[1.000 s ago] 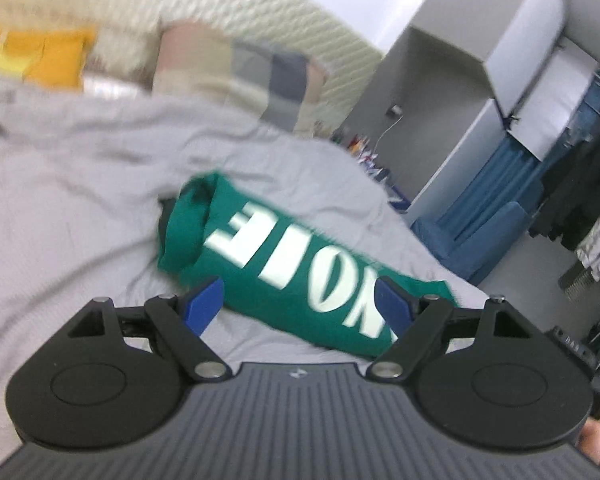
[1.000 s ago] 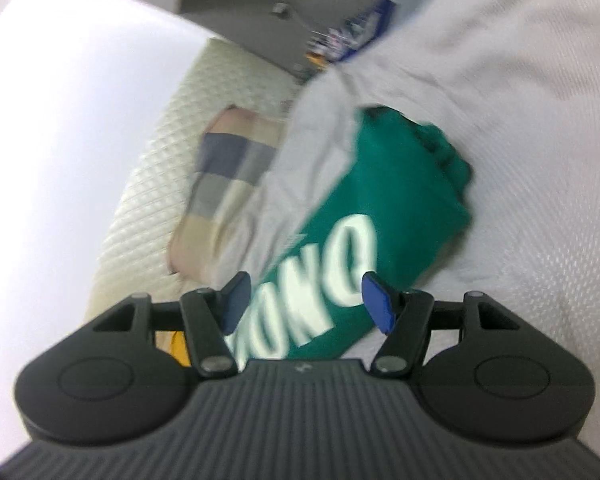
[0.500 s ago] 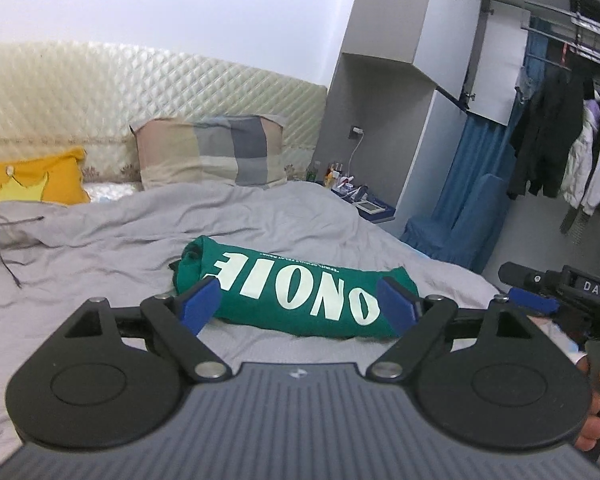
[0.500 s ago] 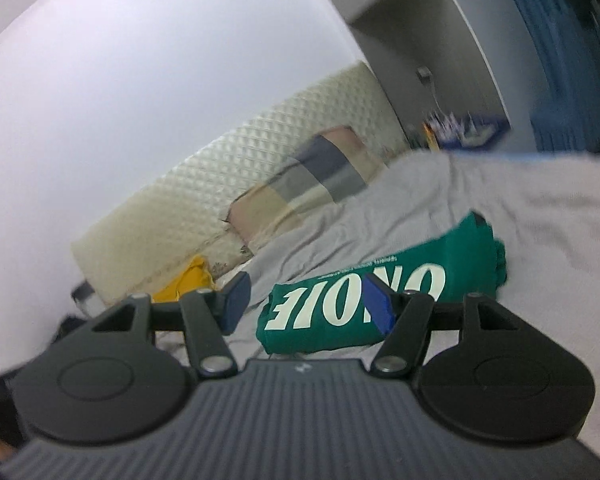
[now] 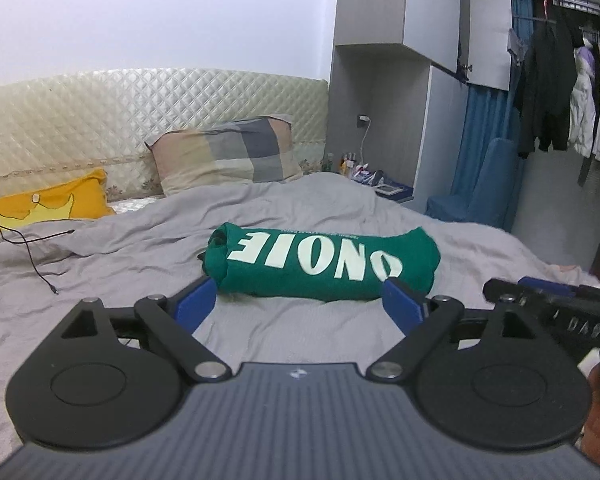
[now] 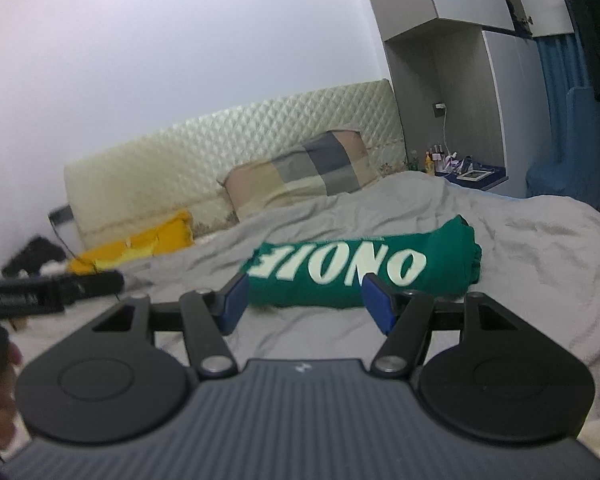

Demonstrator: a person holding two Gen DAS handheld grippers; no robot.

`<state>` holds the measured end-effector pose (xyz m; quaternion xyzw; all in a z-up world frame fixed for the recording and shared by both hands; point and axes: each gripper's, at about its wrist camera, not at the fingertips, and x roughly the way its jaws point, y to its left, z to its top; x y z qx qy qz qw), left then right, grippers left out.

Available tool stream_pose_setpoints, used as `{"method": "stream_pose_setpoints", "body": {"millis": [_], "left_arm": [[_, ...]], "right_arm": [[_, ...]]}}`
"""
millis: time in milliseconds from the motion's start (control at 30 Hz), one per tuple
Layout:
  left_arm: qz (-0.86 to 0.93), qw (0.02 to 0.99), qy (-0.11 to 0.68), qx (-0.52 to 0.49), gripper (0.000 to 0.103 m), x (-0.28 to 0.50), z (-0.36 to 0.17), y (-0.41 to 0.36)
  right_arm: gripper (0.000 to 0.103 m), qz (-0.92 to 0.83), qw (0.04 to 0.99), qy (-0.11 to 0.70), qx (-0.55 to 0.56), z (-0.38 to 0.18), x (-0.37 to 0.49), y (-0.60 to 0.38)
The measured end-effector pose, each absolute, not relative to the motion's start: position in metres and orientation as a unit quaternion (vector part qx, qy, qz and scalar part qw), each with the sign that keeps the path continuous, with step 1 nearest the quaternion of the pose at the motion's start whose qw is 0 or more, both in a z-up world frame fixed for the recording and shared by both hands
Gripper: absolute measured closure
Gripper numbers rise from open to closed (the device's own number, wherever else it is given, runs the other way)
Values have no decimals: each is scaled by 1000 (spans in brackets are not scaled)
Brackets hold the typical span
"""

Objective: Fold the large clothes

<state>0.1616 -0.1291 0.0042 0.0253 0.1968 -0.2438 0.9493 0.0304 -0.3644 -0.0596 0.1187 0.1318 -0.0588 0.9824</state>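
From the left wrist camera, the left tongs point(image 5: 300, 304) hang above the near part of the bed point(image 5: 100, 264), their 2 blue pads spread wide and the jaws opening further, with nothing between them. The green garment point(image 5: 320, 266) lies folded into a thick bundle on the grey bedcover, just beyond the pad tips and not touching them; its white letters read upside down. Behind the green garment a checked pillow point(image 5: 224, 158) leans against the quilted headboard point(image 5: 140, 108), and a yellow pillow point(image 5: 48, 206) sits well to the left of it. A thin black cable point(image 5: 36, 256) trails over the cover left of the green garment. To the right of it, at the frame edge, the right tongs point(image 5: 548, 304) show as a dark bar, and clothes hang on a rail point(image 5: 560, 84) far behind.

From the right wrist camera, the right tongs point(image 6: 304, 304) stand partly apart and empty, the pads just short of the green garment point(image 6: 360, 272), which rests on the bed point(image 6: 520, 280) across the middle of the view. The checked pillow point(image 6: 300, 178) and headboard point(image 6: 240, 148) lie behind the green garment, the yellow pillow point(image 6: 140, 244) to its left. Nearer on that left side the left tongs point(image 6: 52, 290) appear as a blurred dark bar. A bedside stand with small bottles point(image 6: 460, 172) sits behind the green garment to the right.
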Motion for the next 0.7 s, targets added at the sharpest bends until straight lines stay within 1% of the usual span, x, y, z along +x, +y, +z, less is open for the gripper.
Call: {"method": "stream_pose_setpoints", "body": {"millis": [100,200,600,700], "left_arm": [[-243,949,199,34,10,161,-4,-131],[-248,946,206,22,10,163,-12,-129],[-233,944,232,32,7,177,-46,-133],[-231,942,240,28,7,181,-49,-132]], "right_arm": [[37,-63,982,143,105,-75,36,-359],[37,-70,980,154,102,-85,43,-359],[37,-105,974,157,127,-98,47,-367],[37,-114,973,159,118,-99,48,-364]]}}
